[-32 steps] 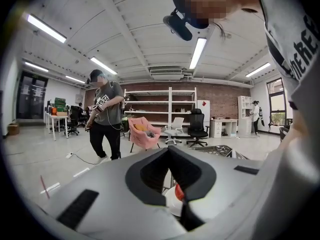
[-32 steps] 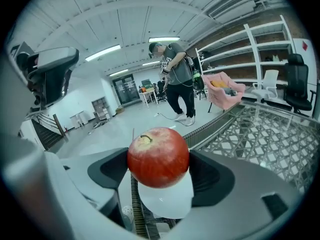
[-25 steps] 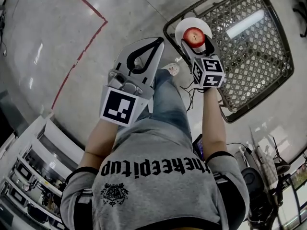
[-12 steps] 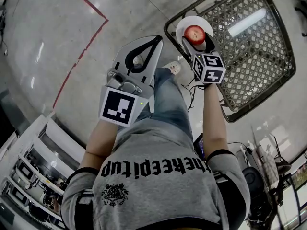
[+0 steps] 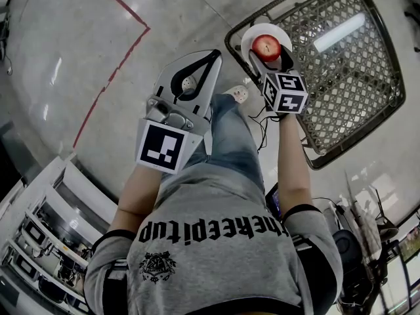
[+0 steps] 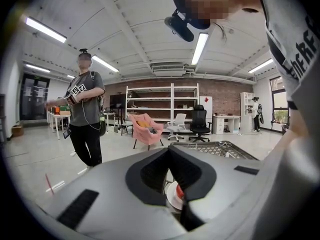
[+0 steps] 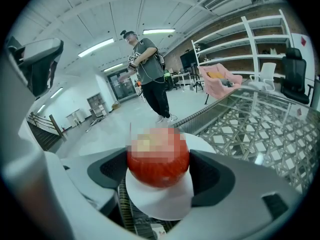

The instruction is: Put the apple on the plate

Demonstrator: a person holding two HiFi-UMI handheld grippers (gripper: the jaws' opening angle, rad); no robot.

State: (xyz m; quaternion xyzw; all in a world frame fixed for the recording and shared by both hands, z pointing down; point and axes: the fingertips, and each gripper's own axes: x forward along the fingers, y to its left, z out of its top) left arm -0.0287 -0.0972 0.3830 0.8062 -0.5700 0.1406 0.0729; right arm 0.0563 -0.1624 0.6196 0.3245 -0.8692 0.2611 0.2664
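Observation:
A red apple (image 5: 266, 46) sits between the jaws of my right gripper (image 5: 267, 44), which is shut on it. It is directly over a white plate (image 5: 252, 35) at the near corner of a wire mesh table (image 5: 341, 58). In the right gripper view the apple (image 7: 158, 161) touches both dark pads, with the plate (image 7: 160, 204) just beneath; I cannot tell whether it rests on it. My left gripper (image 5: 215, 56) is shut and holds nothing, off to the left above the floor. Through its jaws (image 6: 169, 150) I glimpse the plate (image 6: 172, 196).
A red line (image 5: 111, 71) runs across the shiny floor at left. White shelving (image 5: 39, 241) stands at the lower left. My shoe (image 5: 236, 95) and a cable lie by the table's corner. A person (image 6: 85, 119) stands some way off; a pink chair (image 6: 146, 129) is beyond.
My right gripper with the apple has edged slightly farther over the plate. The left gripper has hardly moved.

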